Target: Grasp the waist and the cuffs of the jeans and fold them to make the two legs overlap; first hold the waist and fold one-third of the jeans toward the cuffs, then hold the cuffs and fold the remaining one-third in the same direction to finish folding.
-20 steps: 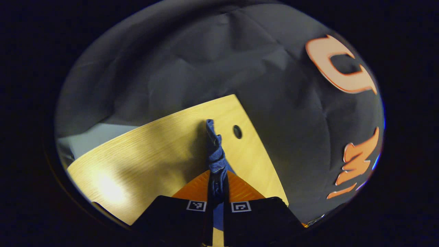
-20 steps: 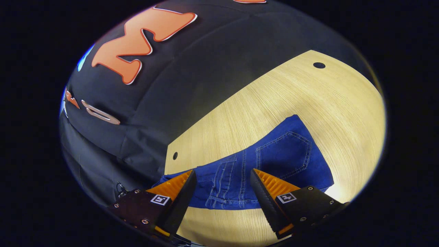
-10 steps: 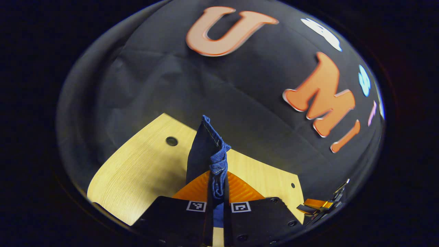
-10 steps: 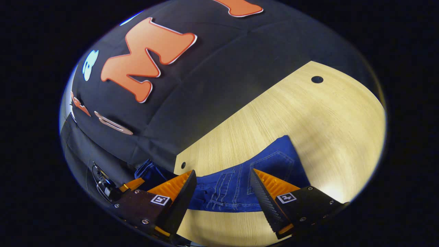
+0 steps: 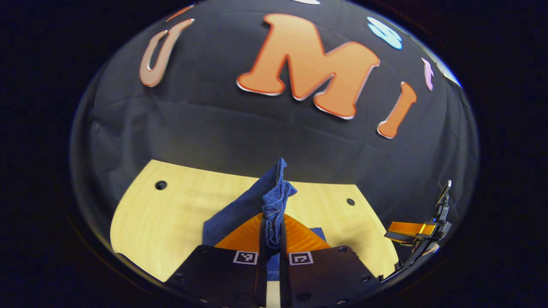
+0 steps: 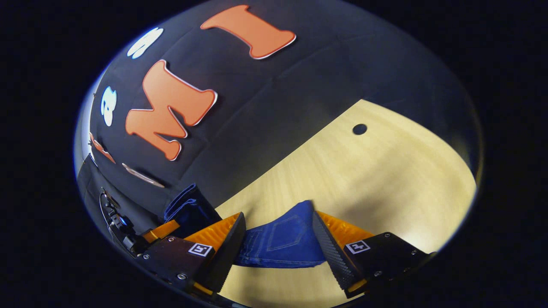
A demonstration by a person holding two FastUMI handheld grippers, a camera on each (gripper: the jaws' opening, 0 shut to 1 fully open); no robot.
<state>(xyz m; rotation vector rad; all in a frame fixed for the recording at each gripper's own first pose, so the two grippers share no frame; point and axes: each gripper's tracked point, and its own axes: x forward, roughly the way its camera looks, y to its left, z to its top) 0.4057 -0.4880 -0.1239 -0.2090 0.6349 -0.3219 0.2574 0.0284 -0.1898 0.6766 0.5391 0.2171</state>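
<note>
Currently: left gripper [image 5: 270,239] clamped on a bunched edge of the jeans [image 5: 274,201], right gripper [image 6: 278,239] spread wide, gripping nothing.

Left gripper view: denim sticks up between the closed fingers, lifted off the counter [image 5: 171,205]; right gripper sits at the far right edge. Right gripper view: jeans lie on the counter between the open fingers, back pocket [image 6: 284,233] up; more denim is raised at left by the left gripper.

Pale wooden table [image 6: 385,179], blue jeans [image 6: 282,241] lying on it
</note>
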